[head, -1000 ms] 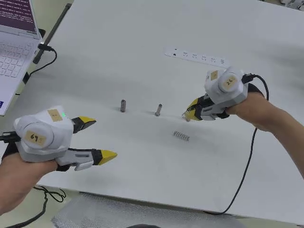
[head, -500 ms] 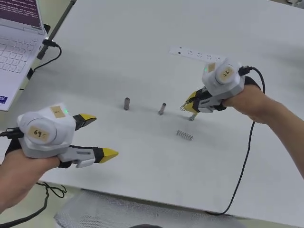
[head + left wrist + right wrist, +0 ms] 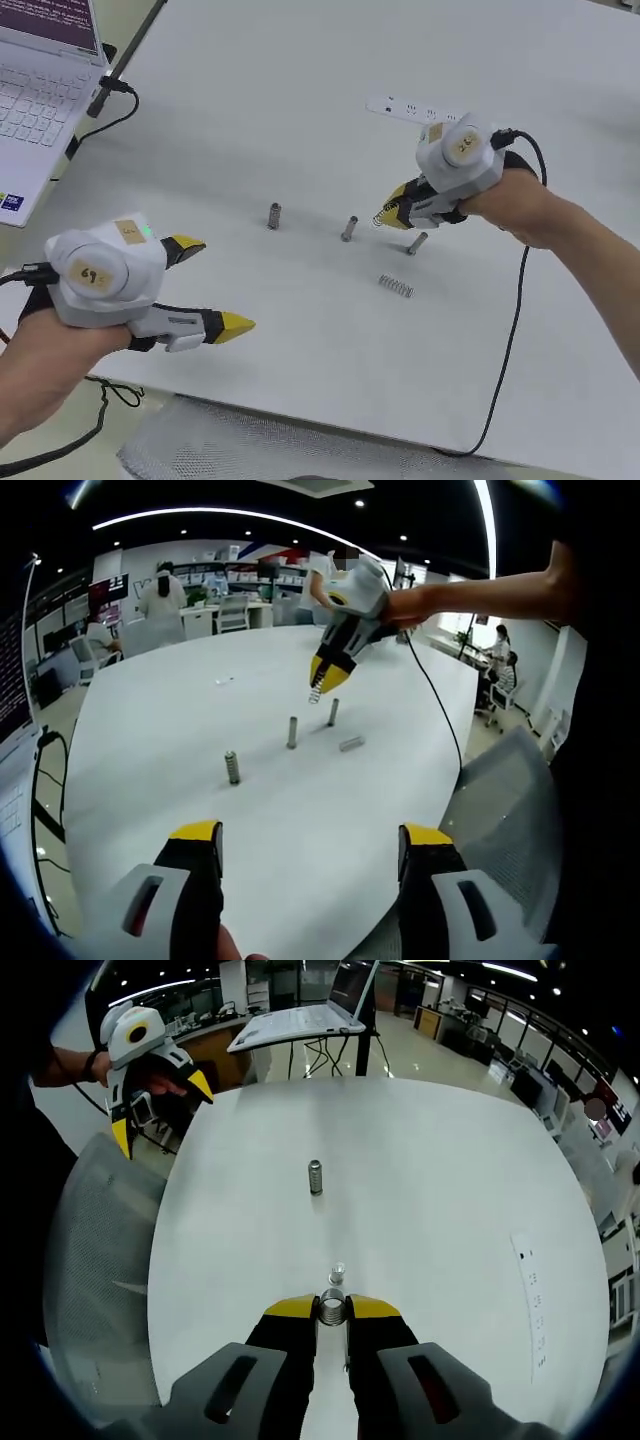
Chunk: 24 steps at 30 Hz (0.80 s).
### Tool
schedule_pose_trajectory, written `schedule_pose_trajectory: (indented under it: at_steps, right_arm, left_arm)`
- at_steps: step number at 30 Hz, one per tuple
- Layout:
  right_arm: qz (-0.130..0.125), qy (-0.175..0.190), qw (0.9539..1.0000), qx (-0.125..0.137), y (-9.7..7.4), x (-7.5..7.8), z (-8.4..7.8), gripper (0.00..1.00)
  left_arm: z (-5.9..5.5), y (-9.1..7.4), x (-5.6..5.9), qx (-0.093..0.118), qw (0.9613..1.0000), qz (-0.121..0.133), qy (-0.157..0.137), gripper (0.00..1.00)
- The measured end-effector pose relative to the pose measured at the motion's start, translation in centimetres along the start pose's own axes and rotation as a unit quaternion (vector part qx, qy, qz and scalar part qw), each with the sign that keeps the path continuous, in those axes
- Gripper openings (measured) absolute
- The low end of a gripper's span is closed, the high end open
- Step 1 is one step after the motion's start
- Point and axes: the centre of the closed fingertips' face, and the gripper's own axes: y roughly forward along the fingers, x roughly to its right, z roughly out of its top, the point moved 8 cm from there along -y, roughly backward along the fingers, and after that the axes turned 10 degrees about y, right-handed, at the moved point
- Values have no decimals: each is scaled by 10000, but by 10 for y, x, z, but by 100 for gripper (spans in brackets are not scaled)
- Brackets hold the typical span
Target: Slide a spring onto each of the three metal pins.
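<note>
Three metal pins stand in a row on the white table (image 3: 300, 90). The left pin (image 3: 274, 215) (image 3: 232, 767) (image 3: 315, 1176) looks ribbed, with a spring around it. The middle pin (image 3: 349, 228) (image 3: 292, 732) (image 3: 337, 1274) and the right pin (image 3: 417, 243) (image 3: 333, 712) are bare. My right gripper (image 3: 385, 217) (image 3: 332, 1308) (image 3: 322, 675) is shut on a spring (image 3: 379, 218) (image 3: 331, 1310) (image 3: 315, 693), held just above and right of the middle pin. A loose spring (image 3: 396, 286) (image 3: 351, 743) lies flat in front of the right pin. My left gripper (image 3: 213, 285) (image 3: 310, 832) (image 3: 160, 1090) hovers open at the near left edge, holding nothing.
A white power strip (image 3: 415, 110) (image 3: 530, 1300) lies behind the pins. An open laptop (image 3: 35, 80) (image 3: 300, 1015) sits at the far left with a black cable (image 3: 105, 110) beside it. The right gripper's black cable (image 3: 515, 330) trails to the table's near edge.
My right gripper has carried its spring up and left, away from the right pin toward the middle pin. The left gripper has stayed open in place; the head camera shifted slightly.
</note>
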Motion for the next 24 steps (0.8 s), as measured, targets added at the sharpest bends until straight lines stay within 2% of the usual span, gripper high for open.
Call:
schedule_pose_trajectory:
  at_steps: [24]
  right_arm:
    - [214, -215, 9993, -202, 32, 12, 10, 9]
  left_arm:
    - [-6, -5, -3, 7, 9998, 74, -157, 67]
